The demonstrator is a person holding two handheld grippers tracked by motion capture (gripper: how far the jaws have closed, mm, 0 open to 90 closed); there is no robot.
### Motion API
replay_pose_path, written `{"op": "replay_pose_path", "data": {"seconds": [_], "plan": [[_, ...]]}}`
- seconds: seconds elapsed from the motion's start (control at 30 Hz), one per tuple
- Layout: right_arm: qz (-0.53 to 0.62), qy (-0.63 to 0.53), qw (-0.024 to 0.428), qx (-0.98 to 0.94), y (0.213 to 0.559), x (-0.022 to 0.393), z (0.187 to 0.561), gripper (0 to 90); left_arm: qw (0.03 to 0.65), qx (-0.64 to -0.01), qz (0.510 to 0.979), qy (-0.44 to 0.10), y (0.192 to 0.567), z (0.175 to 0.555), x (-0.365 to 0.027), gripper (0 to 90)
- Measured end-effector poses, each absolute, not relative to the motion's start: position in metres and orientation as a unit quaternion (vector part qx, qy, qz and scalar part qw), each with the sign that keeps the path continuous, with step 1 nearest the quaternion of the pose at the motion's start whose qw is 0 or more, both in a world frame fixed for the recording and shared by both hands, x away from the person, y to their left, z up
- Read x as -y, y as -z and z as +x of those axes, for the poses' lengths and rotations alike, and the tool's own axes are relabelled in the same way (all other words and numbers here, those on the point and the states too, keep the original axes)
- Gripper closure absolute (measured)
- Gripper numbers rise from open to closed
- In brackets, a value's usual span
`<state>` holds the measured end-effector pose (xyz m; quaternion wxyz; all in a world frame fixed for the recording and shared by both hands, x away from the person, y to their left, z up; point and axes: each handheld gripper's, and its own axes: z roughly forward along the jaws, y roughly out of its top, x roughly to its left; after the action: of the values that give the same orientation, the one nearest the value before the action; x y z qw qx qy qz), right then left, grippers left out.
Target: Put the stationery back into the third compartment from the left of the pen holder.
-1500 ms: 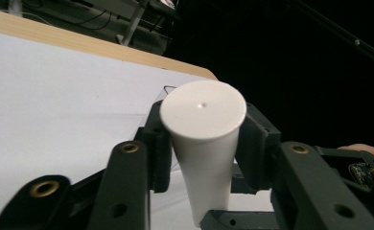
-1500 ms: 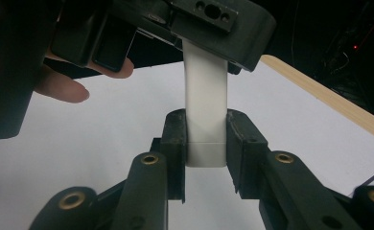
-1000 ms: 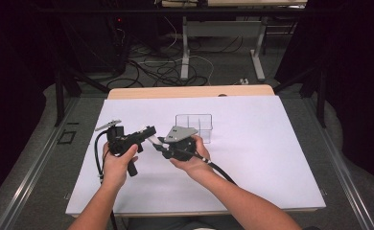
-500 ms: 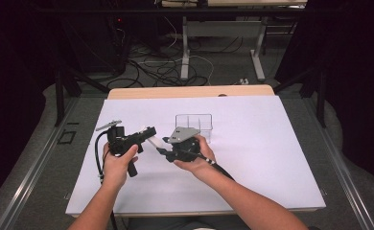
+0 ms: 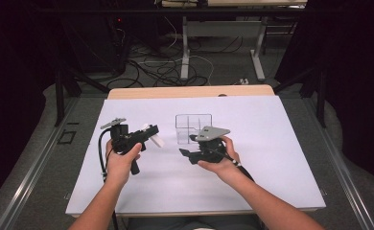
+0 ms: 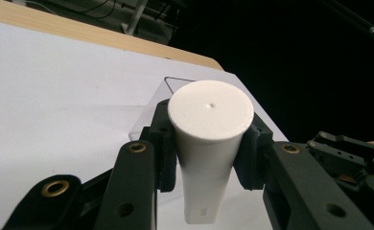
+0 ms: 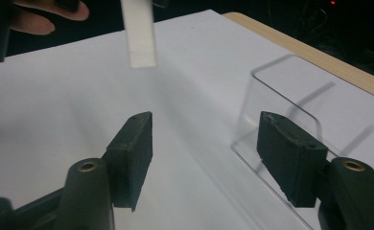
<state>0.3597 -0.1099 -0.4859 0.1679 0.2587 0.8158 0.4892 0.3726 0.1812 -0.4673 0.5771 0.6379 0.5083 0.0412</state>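
High view: above the white bench (image 5: 271, 182), the left tongs (image 5: 151, 135) clench a white tube (image 5: 157, 140), held near a clear box (image 5: 193, 127). The right tongs (image 5: 185, 154) gape, empty, beside the box.

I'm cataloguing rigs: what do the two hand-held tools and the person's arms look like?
Both are black pistol-grip devices with two blocky black jaws on hinged links with brass-coloured pivots. The left tool trails a black cable; the right tool carries a grey three-cornered plate. The forearms are bare, with no sleeves in view.

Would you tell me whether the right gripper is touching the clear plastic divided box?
Apart. In the right gripper view, the right gripper has its jaws spread with bare white table between them, and the clear plastic box stands beyond.
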Motion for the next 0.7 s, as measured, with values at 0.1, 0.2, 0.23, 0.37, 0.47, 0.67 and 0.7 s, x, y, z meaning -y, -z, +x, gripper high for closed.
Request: {"op": "replay_pose_path", "data": {"seconds": [0.1,0.2,0.23,0.37,0.47,0.67,0.7], "plan": [[0.282,-0.484,0.177,-0.809,0.488,0.129,0.360,28.7,0.575,-0.504,0.642,-0.047,0.465,0.375,-0.175,66.8],[0.310,-0.483,0.188,-0.797,0.489,0.146,0.362,20.1,0.571,-0.501,0.648,-0.055,0.461,0.380,-0.167,66.8],[0.322,-0.482,0.191,-0.792,0.489,0.153,0.362,19.0,0.567,-0.498,0.653,-0.057,0.459,0.381,-0.165,66.8],[0.349,-0.484,0.201,-0.777,0.489,0.172,0.364,15.5,0.562,-0.491,0.662,-0.068,0.451,0.387,-0.154,66.8],[0.363,-0.480,0.205,-0.772,0.491,0.187,0.366,14.2,0.559,-0.481,0.671,-0.078,0.445,0.392,-0.145,66.8],[0.373,-0.470,0.204,-0.773,0.496,0.199,0.368,4.1,0.553,-0.472,0.681,-0.088,0.436,0.402,-0.128,66.8],[0.376,-0.470,0.204,-0.772,0.497,0.200,0.369,1.9,0.554,-0.470,0.682,-0.090,0.435,0.403,-0.124,66.8]]}}
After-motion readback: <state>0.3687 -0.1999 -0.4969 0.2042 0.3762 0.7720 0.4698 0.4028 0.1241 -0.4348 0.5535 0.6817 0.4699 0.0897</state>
